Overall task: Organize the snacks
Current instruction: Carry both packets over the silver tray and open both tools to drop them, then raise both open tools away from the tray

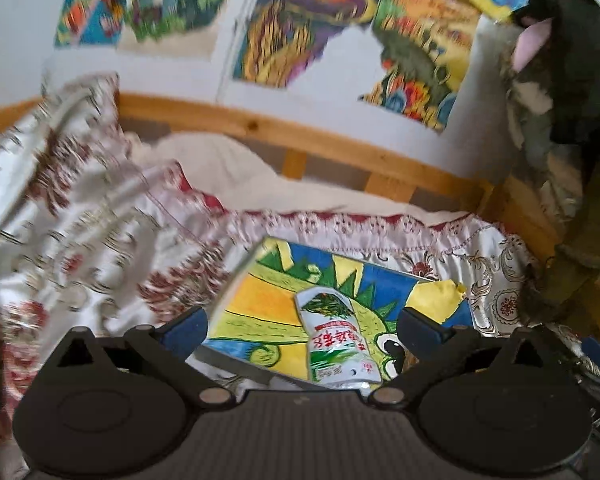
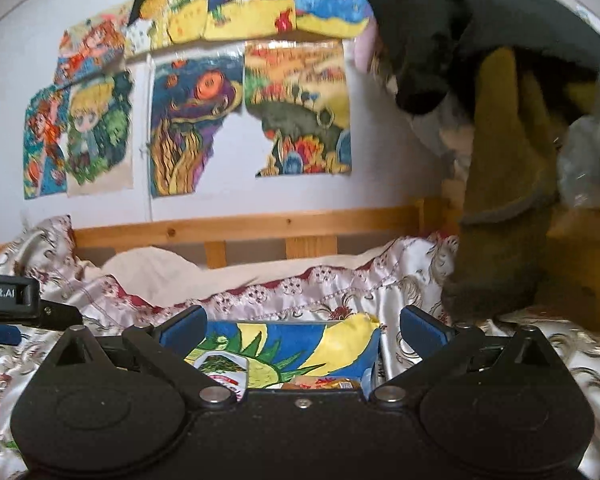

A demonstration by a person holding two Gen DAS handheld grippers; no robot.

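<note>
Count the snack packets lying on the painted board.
2: a white-green packet near the board's middle, an orange packet at its near edge. Others may be hidden.

Between the spread jaws, a glossy plastic snack packet [image 1: 338, 340] is lying on a matt, crayon-coloured paper drawing [image 1: 252, 304]. Beyond the jaws, satiny, embroidered cloth bedding [image 1: 100, 216] is shining, backed by a smooth varnished wood rail [image 1: 260, 126].

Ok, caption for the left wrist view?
Open left gripper above a white-green snack packet lying on a dinosaur drawing.
</note>
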